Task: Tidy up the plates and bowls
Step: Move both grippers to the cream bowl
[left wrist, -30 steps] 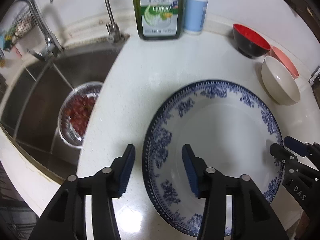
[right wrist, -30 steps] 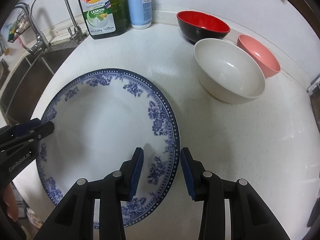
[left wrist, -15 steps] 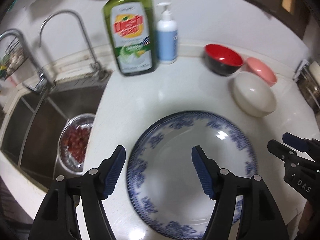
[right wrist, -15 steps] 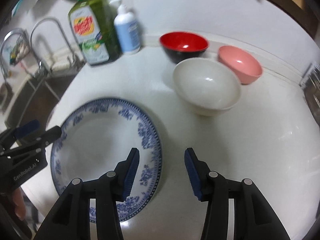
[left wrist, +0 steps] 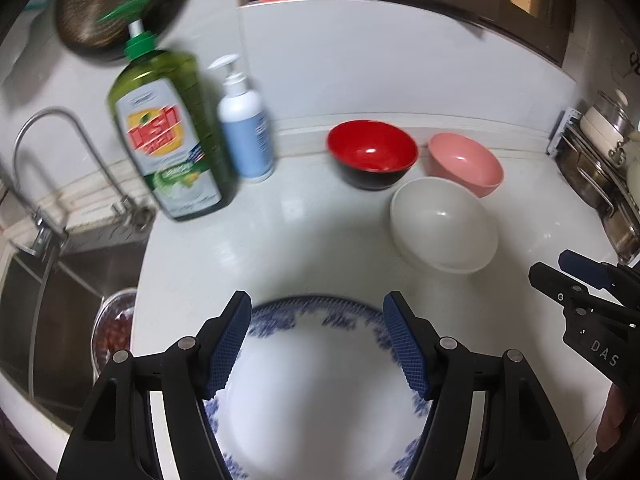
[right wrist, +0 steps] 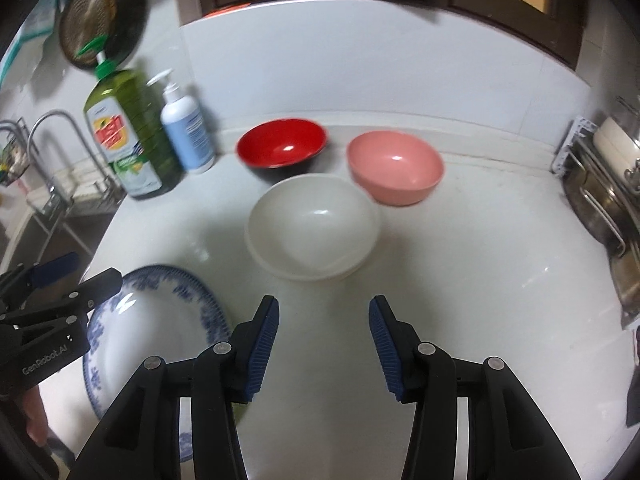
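Observation:
A blue-and-white plate (left wrist: 316,392) lies on the white counter near its front edge, under my open, empty left gripper (left wrist: 318,340). It also shows in the right wrist view (right wrist: 152,344) at lower left. A white bowl (right wrist: 312,228) stands ahead of my open, empty right gripper (right wrist: 324,344). Behind it stand a red-and-black bowl (right wrist: 282,148) and a pink bowl (right wrist: 394,166). In the left wrist view the white bowl (left wrist: 444,224), red bowl (left wrist: 372,152) and pink bowl (left wrist: 464,162) stand at the back right.
A green dish soap bottle (left wrist: 168,136) and a white pump bottle (left wrist: 246,128) stand by the back wall. A sink (left wrist: 60,300) with a faucet (left wrist: 52,152) and a metal bowl of red fruit (left wrist: 114,332) lies left. Metal pots (right wrist: 600,200) stand right.
Both grippers have pulled back and up from the plate's rims and opened wider. The plate stays on the counter, and the bowls now show further ahead.

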`<state>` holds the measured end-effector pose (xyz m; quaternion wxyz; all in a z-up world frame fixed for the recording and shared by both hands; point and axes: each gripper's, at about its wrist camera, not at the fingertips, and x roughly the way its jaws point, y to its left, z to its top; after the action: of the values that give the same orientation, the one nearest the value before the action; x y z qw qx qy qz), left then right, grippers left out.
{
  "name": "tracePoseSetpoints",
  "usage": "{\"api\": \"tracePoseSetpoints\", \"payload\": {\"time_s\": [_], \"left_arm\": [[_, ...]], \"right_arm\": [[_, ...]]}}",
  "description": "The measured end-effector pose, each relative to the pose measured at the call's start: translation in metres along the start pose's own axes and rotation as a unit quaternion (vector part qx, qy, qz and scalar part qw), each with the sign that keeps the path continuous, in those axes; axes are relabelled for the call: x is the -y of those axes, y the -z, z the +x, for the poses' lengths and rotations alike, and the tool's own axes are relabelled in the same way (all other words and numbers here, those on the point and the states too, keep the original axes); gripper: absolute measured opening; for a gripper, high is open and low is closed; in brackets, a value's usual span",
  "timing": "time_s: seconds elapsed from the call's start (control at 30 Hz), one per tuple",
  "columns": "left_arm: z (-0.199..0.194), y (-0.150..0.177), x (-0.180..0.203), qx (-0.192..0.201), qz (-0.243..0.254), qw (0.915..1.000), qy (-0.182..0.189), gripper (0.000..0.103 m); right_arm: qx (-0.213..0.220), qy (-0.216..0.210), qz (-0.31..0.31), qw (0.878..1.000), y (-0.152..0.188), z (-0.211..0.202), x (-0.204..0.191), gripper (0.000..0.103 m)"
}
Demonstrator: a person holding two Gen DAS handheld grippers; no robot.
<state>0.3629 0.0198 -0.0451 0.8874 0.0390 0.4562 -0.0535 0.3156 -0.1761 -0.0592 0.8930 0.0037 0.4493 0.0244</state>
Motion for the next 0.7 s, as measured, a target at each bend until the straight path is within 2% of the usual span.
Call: {"api": "tracePoseSetpoints", "payload": {"time_s": [0.2, 0.47, 0.6, 0.7], "left_arm": [[0.018, -0.027, 0.017, -0.007, 0.014, 0.9998, 0.014, 0.068], [0.057, -0.051, 0.034, -0.03, 0.038, 0.9987, 0.017, 0.068], [0.08, -0.059, 0.039, -0.047, 0.04, 0.9971, 0.045, 0.067], [0.095, -0.064, 0.045, -0.059, 0.043, 0.9961, 0.05, 0.067]], "right_arm": [[0.002, -0.003, 0.032, 0.999, -0.015, 0.01, 0.025, 0.048], [-0.022, -0.005, 0.068, 0.997, -0.033, 0.041, 0.047, 0.048], [-0.032, -0.006, 0.075, 0.997, -0.04, 0.057, 0.052, 0.048], [-0.043, -0.011, 0.08, 0.996, -0.043, 0.07, 0.055, 0.048]]}}
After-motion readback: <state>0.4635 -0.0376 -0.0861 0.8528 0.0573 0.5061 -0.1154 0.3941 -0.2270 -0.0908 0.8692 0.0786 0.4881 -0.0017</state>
